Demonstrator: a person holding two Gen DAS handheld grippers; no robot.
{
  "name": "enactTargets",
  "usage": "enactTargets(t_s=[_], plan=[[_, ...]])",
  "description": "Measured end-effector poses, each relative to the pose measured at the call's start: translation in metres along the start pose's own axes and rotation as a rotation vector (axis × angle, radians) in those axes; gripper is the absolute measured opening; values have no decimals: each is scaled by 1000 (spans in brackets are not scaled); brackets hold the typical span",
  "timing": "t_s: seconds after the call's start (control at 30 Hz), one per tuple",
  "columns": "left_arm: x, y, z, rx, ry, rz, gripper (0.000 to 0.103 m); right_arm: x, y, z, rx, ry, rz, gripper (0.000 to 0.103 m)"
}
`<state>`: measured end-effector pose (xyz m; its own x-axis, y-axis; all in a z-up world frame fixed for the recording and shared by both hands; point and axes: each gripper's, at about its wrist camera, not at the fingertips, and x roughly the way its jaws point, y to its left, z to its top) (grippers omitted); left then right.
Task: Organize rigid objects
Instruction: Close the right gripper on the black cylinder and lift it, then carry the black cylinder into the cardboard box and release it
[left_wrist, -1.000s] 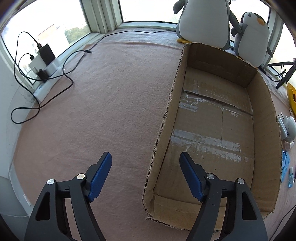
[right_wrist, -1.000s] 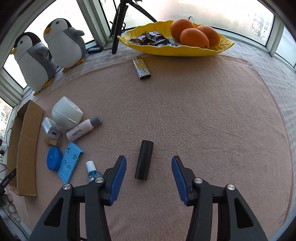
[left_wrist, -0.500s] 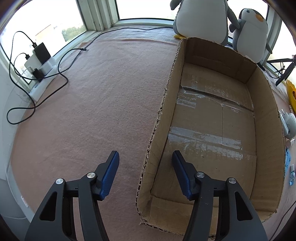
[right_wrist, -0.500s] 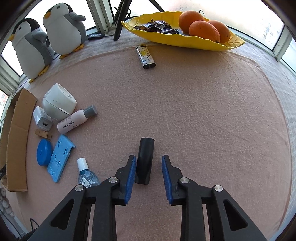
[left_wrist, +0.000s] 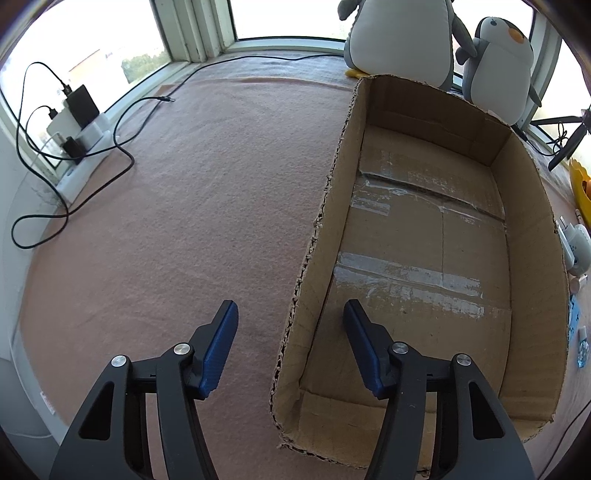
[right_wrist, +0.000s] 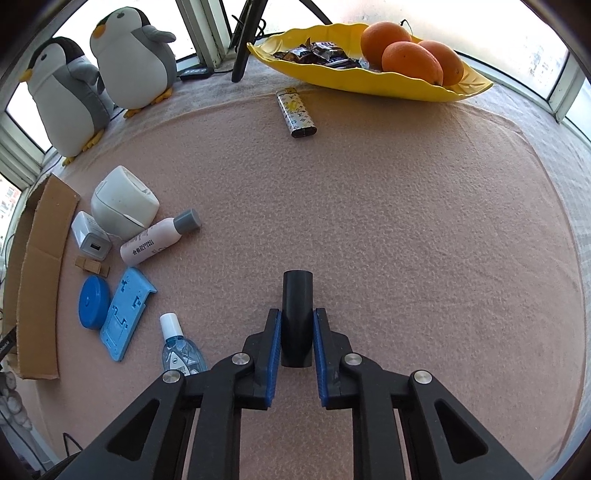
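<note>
My right gripper (right_wrist: 297, 325) is shut on a black cylinder (right_wrist: 297, 295) that lies on the pink cloth; its far end sticks out past the blue pads. My left gripper (left_wrist: 290, 314) is open and empty, its fingers astride the left wall of an empty cardboard box (left_wrist: 321, 229). Left of the cylinder lie a white device (right_wrist: 123, 201), a white charger (right_wrist: 90, 240), a pink bottle with a grey cap (right_wrist: 159, 242), a blue disc (right_wrist: 94, 306), a blue stand (right_wrist: 125, 314) and a small clear blue bottle (right_wrist: 181, 349).
A patterned lighter (right_wrist: 296, 114) lies at the back before a yellow tray (right_wrist: 369, 79) with oranges and wrappers. Two plush penguins (right_wrist: 135, 59) stand at the back left. The box edge (right_wrist: 37, 280) is at far left. Cables and chargers (left_wrist: 74, 125) line the window sill.
My right gripper has closed from wide open onto the black cylinder. My left gripper has shifted so that its fingers straddle the box's left wall.
</note>
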<state>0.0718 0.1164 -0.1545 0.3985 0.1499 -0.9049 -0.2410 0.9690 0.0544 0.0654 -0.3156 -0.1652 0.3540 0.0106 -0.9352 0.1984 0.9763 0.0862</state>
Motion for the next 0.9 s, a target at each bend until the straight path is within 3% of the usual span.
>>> enactTargets(t_s=[0.17, 0.43, 0.9], plan=[[0, 0, 0, -1, -2, -1, 59, -29, 31, 4, -54, -57, 49, 15], [1, 1, 0, -3, 0, -13, 59, -70, 122, 7, -235, -118, 185, 15], [1, 4, -1, -5, -5, -29, 59, -77, 248, -13, -482, -80, 322, 15]])
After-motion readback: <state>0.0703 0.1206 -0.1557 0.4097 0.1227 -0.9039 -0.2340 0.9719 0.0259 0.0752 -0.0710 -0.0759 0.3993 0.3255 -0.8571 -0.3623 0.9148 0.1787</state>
